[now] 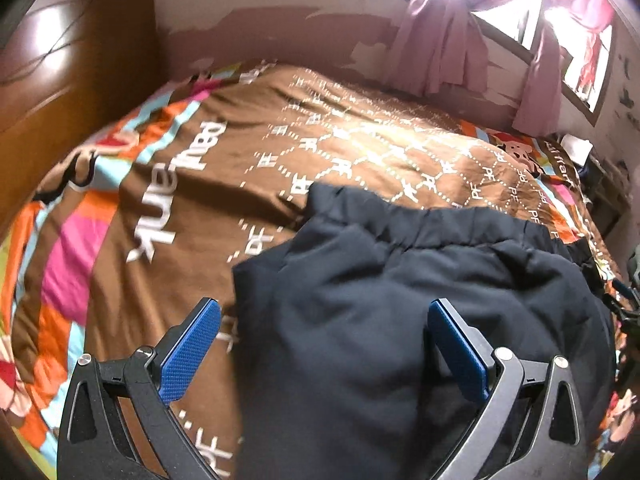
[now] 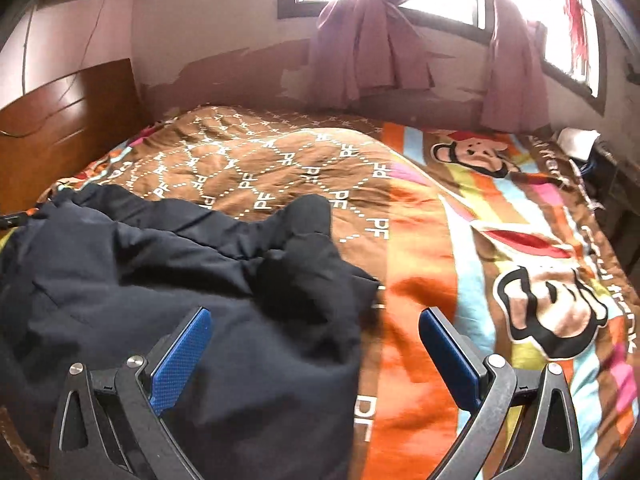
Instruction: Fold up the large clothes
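Observation:
A large dark navy garment [image 1: 400, 300] lies bunched on the bed, with an elastic hem along its far edge. My left gripper [image 1: 324, 316] is open above its left edge, its blue pads wide apart, holding nothing. In the right wrist view the garment [image 2: 160, 264] fills the lower left, with a black sleeve or cuff [image 2: 304, 240] lying toward the middle. My right gripper [image 2: 316, 324] is open above the garment's right edge and is empty.
The bed carries a brown and striped cartoon-monkey blanket [image 1: 180, 184] [image 2: 460, 240]. A wooden headboard [image 1: 60, 80] [image 2: 60, 112] stands at the left. Windows with pink curtains [image 2: 360, 40] are behind the bed. Clutter [image 2: 580, 140] sits at the far right.

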The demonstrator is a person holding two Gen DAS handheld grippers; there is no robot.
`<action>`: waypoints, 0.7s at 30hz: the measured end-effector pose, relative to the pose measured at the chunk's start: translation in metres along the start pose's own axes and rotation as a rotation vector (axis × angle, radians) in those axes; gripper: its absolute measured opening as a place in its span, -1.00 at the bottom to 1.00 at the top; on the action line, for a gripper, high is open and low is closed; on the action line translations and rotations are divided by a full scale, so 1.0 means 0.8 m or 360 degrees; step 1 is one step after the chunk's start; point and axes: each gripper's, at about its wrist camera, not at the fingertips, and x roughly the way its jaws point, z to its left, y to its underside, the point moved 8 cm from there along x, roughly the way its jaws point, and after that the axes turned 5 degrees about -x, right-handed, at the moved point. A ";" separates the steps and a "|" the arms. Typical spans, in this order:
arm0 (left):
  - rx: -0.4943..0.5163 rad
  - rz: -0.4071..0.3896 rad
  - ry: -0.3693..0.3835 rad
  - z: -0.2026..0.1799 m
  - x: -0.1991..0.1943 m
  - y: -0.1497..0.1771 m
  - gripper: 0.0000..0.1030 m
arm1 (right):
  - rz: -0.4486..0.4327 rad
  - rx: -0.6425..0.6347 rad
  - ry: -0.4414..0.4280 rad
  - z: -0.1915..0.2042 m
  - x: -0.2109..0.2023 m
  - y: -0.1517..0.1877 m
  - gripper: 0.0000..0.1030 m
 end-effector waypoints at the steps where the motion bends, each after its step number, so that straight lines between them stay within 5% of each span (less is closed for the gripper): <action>1: -0.0001 0.0008 -0.0016 0.005 -0.002 0.002 0.98 | 0.0010 -0.0013 0.0009 -0.001 0.002 0.002 1.00; 7: 0.0004 0.0047 -0.0081 0.032 -0.005 0.013 0.98 | 0.0067 -0.0079 0.0034 -0.002 0.010 0.023 1.00; 14: -0.0103 0.0234 0.0093 0.030 0.022 0.049 0.98 | 0.0087 -0.0005 -0.0062 -0.004 0.018 0.052 1.00; 21: -0.0289 0.0346 0.0314 0.047 0.037 0.062 0.98 | 0.0123 0.0258 -0.0360 -0.014 0.025 0.079 1.00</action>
